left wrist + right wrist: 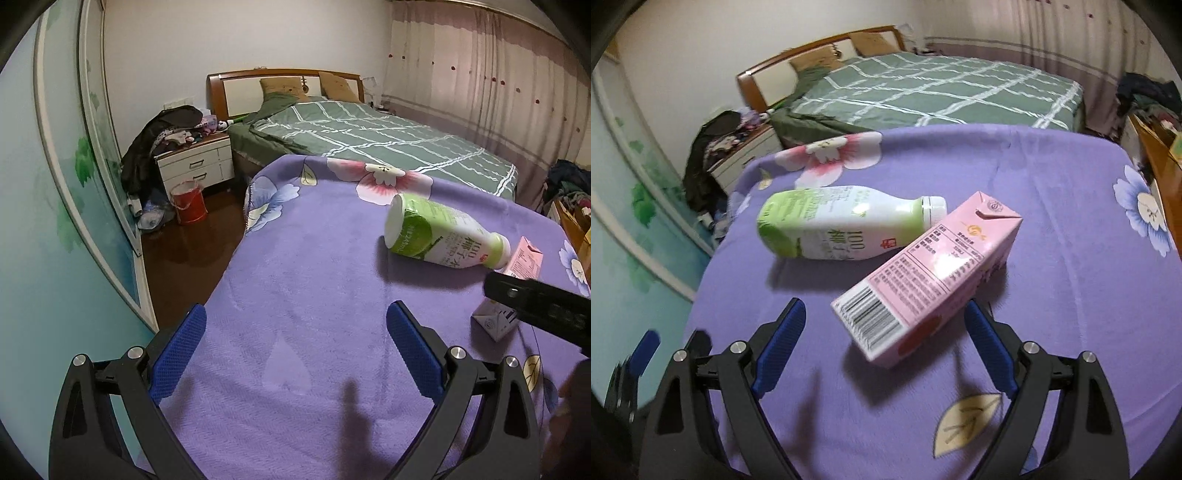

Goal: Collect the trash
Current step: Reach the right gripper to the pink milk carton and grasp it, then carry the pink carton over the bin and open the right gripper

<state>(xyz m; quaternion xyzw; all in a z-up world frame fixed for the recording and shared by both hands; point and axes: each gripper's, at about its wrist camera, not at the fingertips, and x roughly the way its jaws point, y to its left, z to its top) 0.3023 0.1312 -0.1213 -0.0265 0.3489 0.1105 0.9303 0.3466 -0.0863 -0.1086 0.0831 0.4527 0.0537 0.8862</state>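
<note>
Nearest in the right wrist view, the right gripper (884, 350) hangs over a fuzzy purple blanket (1052, 295) printed with flowers and leaves, its blue ribbed fingers (781, 347) spread wide. The barcode end of a pink drink carton (923, 280) lies between the fingertips; whether they touch it cannot be told. The carton is a glossy rectangular box lying on its side, with a table of small print on its upper face that is too small to read and a gold emblem near its folded far end. Just beyond and to the left, a smooth green-and-white plastic bottle (846, 225) also lies on its side, its white ribbed cap beside the carton's far end; its label shows "100" and Chinese characters.

In the left wrist view, the left gripper (295, 347) hovers over a bare stretch of the blanket (295, 258), fingers (177, 354) likewise spread and holding nothing. The bottle (443, 232) lies far right, the carton (526, 260) behind it.

Farther off stand a red bucket (188, 203), a white-drawered nightstand (195, 162) heaped with clothes, and a bed (369, 136) with a green checked cover and wooden headboard.
</note>
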